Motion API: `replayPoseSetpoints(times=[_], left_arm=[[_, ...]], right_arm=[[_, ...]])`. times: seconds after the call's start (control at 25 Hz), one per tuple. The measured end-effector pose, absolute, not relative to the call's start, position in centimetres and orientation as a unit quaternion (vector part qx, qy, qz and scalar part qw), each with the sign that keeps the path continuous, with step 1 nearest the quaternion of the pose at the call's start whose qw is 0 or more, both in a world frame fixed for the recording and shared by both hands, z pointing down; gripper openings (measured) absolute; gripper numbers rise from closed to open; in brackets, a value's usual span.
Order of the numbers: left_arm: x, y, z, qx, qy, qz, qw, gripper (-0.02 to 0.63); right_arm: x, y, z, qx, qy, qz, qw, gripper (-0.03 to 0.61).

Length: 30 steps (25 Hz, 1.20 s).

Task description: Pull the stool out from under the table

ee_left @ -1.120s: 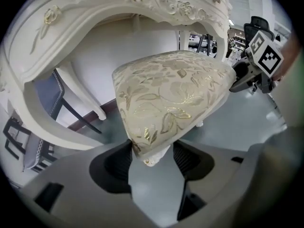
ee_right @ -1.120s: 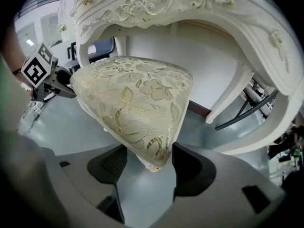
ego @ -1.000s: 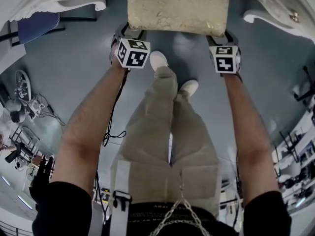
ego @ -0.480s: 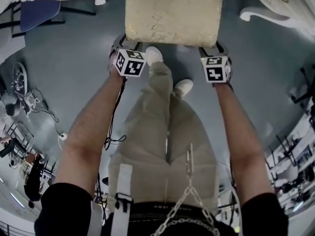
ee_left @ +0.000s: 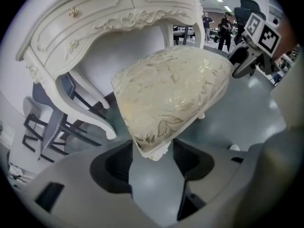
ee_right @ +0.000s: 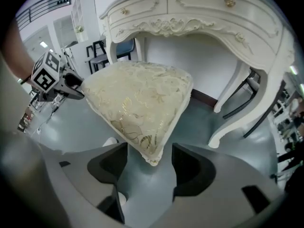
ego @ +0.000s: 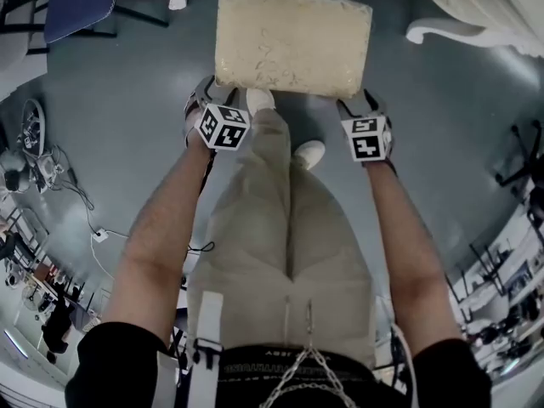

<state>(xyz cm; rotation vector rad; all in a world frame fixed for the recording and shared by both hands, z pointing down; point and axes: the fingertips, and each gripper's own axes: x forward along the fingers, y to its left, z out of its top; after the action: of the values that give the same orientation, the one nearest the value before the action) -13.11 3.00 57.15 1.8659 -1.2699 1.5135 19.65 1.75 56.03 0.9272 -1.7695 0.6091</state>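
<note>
Late in the pull, I judge: left gripper (ee_left: 152, 159) and right gripper (ee_right: 149, 167), each clamped on a corner of the cream gold-patterned cushioned stool (ego: 293, 41), need a final tug toward 6 o'clock.

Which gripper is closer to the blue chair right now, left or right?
Left. The left gripper, on the stool's near corner, sits on the blue chair's side; the right gripper holds the opposite corner, farther away.
</note>
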Motion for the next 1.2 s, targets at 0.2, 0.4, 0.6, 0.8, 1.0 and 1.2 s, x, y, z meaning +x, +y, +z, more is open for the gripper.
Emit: replayPoseSetpoints(times=[0.2,0.4,0.6,0.8,1.0,1.2], left_arm=[[-11.2,1.6,47.3,0.705,-0.557,0.403,0.176,0.068],[-6.6,0.2,29.3,0.759,-0.594,0.230,0.134,0.005],[-4.4,0.0,18.5,0.766,-0.619,0.145,0.095,0.005],[-3.6,0.9,18.6,0.773,-0.608,0.155,0.093,0.005],[-3.2,1.7,21.1,0.775,-0.596,0.182,0.107,0.005],[-2.2,2.1,23.2,0.784,-0.576,0.204,0.112,0.005]], right_arm=[[21.4,0.3,45.9,0.449,-0.772,0.205,0.400,0.004],[21.8,-1.0,32.6,0.503,-0.810,0.142,0.266,0.003],[20.5,-0.1,22.1,0.523,-0.828,0.097,0.177,0.003],[17.3,1.1,19.7,0.517,-0.837,0.091,0.155,0.003],[16.5,2.0,22.6,0.503,-0.839,0.099,0.182,0.003],[16.1,2.2,24.4,0.497,-0.838,0.113,0.195,0.003]])
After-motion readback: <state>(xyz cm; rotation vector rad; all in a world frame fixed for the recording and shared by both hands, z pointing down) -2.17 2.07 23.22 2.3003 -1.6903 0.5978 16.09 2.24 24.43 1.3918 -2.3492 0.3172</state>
